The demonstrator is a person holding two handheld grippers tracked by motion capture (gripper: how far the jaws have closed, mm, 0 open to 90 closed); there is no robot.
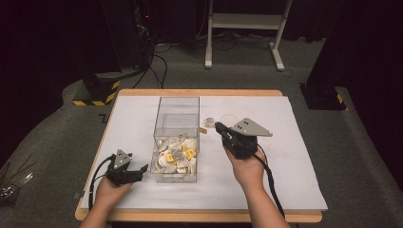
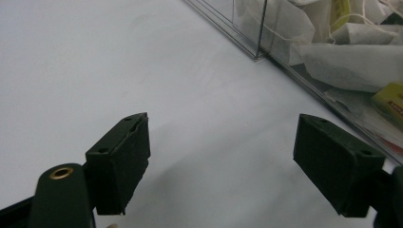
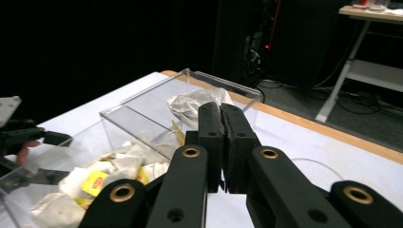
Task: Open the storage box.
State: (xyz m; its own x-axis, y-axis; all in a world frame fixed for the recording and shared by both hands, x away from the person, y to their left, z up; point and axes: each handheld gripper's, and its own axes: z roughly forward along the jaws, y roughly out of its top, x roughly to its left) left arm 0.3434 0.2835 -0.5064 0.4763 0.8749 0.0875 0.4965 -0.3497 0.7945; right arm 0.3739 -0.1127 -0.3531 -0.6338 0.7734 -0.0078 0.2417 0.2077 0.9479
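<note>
Here we hold the left tool (image 1: 135,172) low on the worktop (image 1: 285,156), its jaws spread with nothing between them, just beside the clear box (image 1: 177,137) — the sachets (image 1: 178,154) lie heaped in the box's near end. Right of the box, our right tool (image 1: 219,127) hangs above the worktop, jaws pressed together; whether they pinch anything we cannot tell. A loose sachet (image 1: 209,122) lies just past its tip.
</note>
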